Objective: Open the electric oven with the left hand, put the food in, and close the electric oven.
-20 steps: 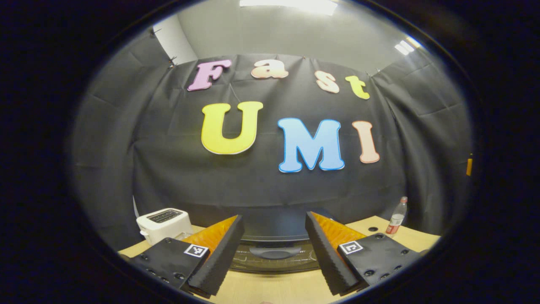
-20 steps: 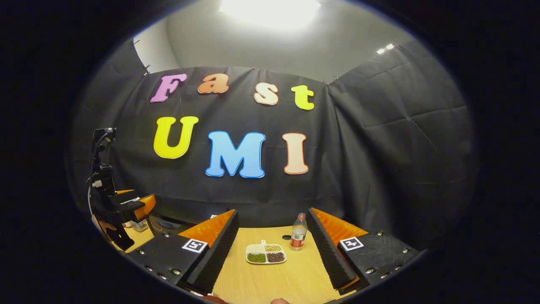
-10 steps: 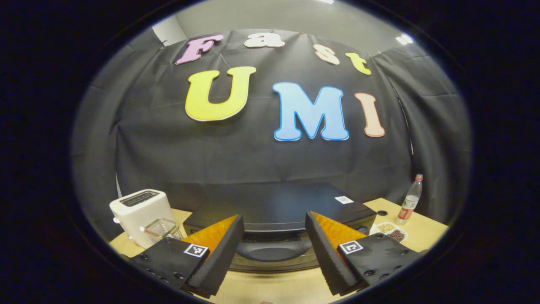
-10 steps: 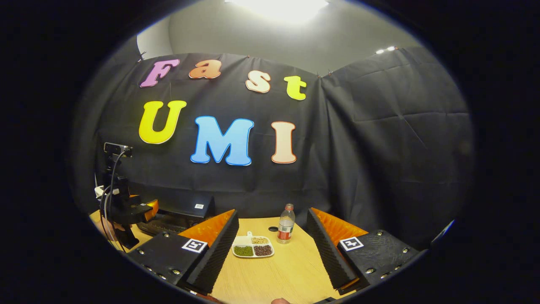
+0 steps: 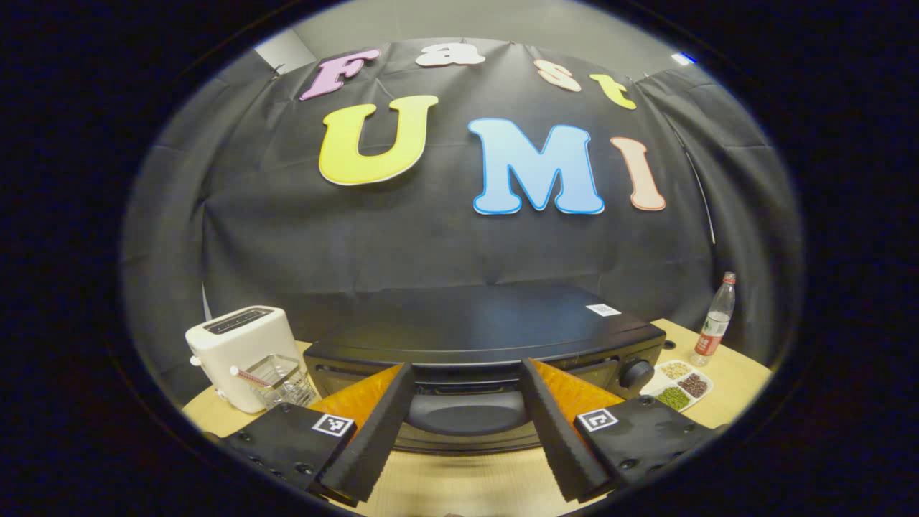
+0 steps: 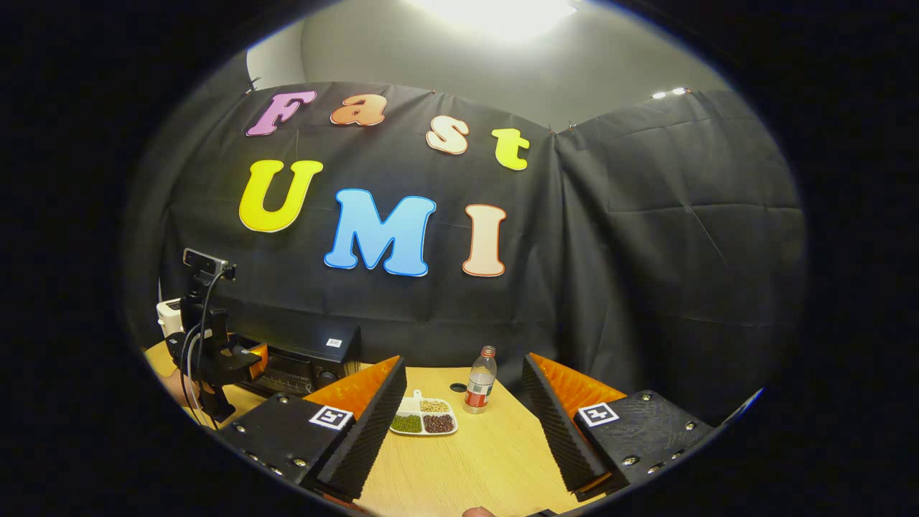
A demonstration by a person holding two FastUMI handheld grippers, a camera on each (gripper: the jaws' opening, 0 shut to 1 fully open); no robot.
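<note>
Left gripper view: left gripper (image 5: 465, 431) spread wide, nothing held, levelled at the front of the electric oven (image 5: 488, 337) on the desk (image 5: 459, 485). Oven door shut; dark door handle (image 5: 467, 413) sitting between the two fingers (image 5: 377, 438), contact not established. Control knob (image 5: 635, 373) at the oven's right end; divided food tray (image 5: 678, 384) just beside that end, bottle (image 5: 714, 319) behind it. White toaster (image 5: 240, 352) and clear glass container (image 5: 280, 380) to the oven's other side. Right gripper view: right gripper (image 6: 467, 431) likewise released and empty, aimed at the same food tray (image 6: 423, 418) and bottle (image 6: 479, 380), both well short of its fingers. Step in hand judged as approach to the handle. Risks assessed: closing too high or too low on the shallow handle, causing a slip on the pull; pulling at a poor angle, dragging the whole oven across the desk toward the tray; door swinging down onto the desk edge area with fingers beneath.
</note>
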